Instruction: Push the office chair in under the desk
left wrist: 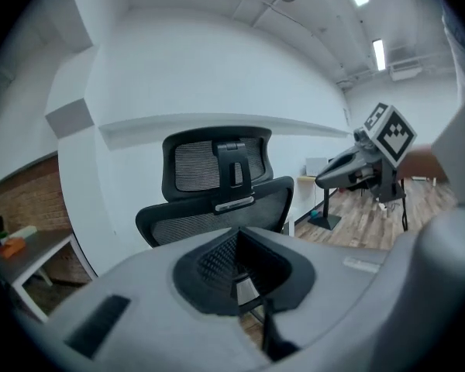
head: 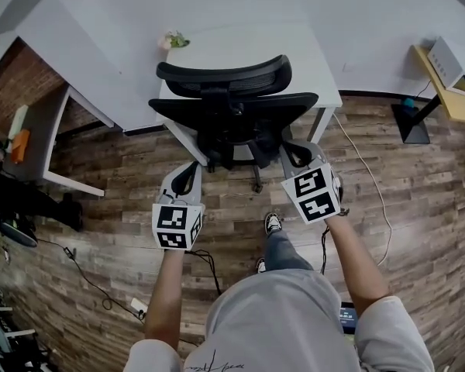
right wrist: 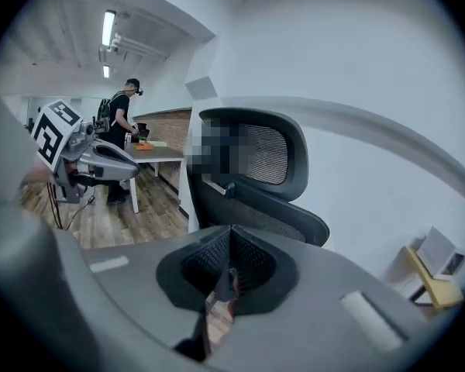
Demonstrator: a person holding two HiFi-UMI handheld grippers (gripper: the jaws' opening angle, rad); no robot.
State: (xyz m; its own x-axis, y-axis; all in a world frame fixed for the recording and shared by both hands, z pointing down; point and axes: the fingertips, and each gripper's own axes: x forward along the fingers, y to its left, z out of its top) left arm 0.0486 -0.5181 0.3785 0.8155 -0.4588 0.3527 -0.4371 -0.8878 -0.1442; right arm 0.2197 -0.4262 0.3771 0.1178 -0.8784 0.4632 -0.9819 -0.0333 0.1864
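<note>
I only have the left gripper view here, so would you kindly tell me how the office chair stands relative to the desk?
Observer: In the head view the office chair faces the white desk and stands between its front legs.
Operator: Thank you. And the jaws on the other side, are they open?
Observer: No. The right gripper has its jaws together, with nothing between them.
Operator: Does anything lie on the floor nearby?
Observer: A white cable lies on the wood floor to the chair's right, apart from its wheels.
</note>
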